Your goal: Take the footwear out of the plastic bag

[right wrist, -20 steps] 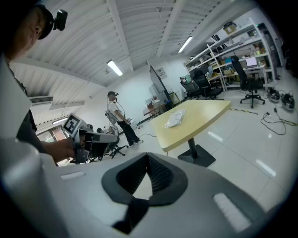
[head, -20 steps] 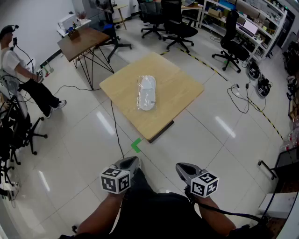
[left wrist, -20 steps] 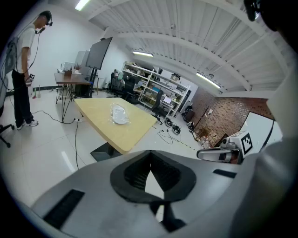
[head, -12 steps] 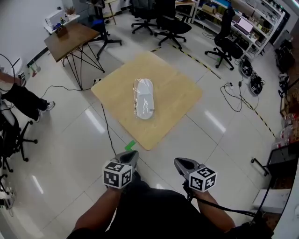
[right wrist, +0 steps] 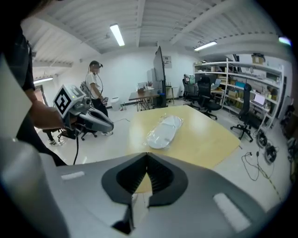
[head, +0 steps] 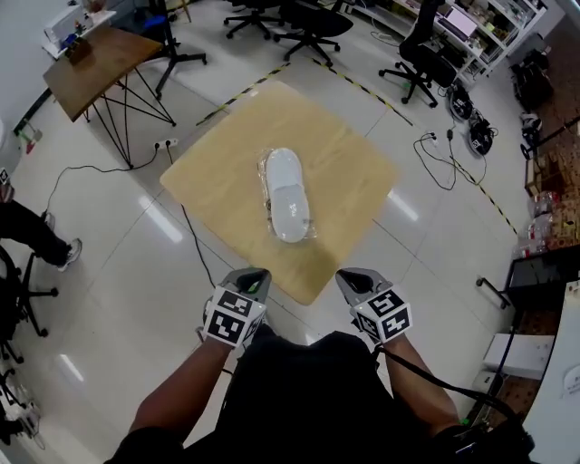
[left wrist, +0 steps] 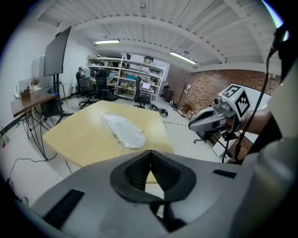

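Observation:
A white shoe sealed in a clear plastic bag (head: pixel 288 196) lies in the middle of a square light-wood table (head: pixel 217 172). The bag (left wrist: pixel 123 131) shows ahead in the left gripper view, and the bag (right wrist: pixel 164 131) also lies ahead in the right gripper view. My left gripper (head: pixel 255 280) and right gripper (head: pixel 350 281) hover side by side over the floor just short of the table's near corner. Both are shut with nothing between their jaws. Neither touches the bag or the table.
A dark wooden table (head: pixel 95 62) stands at the far left, with black office chairs (head: pixel 313 16) and shelves behind. Cables (head: pixel 450 159) trail over the glossy tiled floor on the right. A person (right wrist: pixel 95 93) stands in the room's background.
The table and bagged shoe have drawn closer and lower in the head view. Both grippers have come forward to the table's near corner, still shut.

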{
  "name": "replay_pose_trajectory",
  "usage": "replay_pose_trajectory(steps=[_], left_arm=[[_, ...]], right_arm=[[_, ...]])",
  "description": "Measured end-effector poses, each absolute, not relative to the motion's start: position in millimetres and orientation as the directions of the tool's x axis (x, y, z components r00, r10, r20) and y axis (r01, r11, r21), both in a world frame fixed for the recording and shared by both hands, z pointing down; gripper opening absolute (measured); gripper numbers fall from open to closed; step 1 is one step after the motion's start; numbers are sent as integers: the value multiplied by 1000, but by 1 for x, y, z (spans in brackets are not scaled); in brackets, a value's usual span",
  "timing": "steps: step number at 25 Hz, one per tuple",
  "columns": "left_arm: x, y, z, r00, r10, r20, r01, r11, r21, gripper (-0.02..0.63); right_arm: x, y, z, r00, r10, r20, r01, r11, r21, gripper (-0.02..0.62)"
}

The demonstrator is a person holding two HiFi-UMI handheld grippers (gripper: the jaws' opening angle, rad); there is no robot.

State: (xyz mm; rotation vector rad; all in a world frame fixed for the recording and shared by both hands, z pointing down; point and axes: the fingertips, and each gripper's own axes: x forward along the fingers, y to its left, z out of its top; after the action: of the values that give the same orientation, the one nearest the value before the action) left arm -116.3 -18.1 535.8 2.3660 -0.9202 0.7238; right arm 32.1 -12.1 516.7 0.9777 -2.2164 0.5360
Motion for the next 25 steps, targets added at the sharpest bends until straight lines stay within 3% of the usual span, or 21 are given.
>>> replay_pose_trajectory(steps=[9,14,18,22,25], left_arm=[[-112,-24,550,647,-368,668,-691,-654,309,8],[-117,-35,557,581,-417,699,-753,-601,267,7],[-115,-43,558,516,-482,708,-820,-517,245,8],[-113,-39,566,448,-525,724,-879,-407,249,8],[-105,-38,564,427,-534,730,-894,-374,249,8]], right_arm=[[19,-51,536,-477,-445,758,-708,705,-32,3],[13,-74,551,-498,-400,769,-623,783,4,39],[7,-93,571,-513,-325,795,-510,860,23,114],[0,-103,610,-487,-206,849,-351,936,26,126],[-5,-120,620,-511,-165,843,-347,937,-27,126]])
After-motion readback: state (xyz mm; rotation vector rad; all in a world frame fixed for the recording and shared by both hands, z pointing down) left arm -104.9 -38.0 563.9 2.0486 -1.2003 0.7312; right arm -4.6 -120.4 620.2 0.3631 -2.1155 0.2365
